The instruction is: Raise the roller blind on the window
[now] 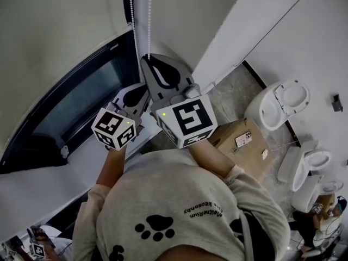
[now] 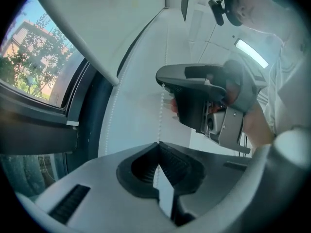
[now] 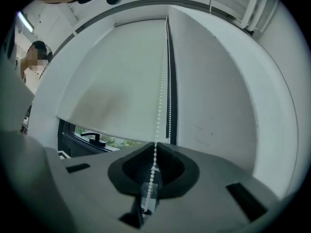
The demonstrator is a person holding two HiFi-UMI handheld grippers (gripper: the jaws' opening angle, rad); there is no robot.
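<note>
Now left gripper (image 2: 159,145), right gripper (image 3: 155,145) both clamped on bead chain (image 3: 161,93).

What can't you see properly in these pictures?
- Head view: top of the bead chain, cut off by the upper edge.
- Head view: label on the cardboard box, print too small to read.
- Right gripper view: most of the window, hidden behind the roller blind.

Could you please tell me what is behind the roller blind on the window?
Below the roller blind's hem, the dark window frame, its handle and green foliage show. Everything higher up is covered by the fabric.
</note>
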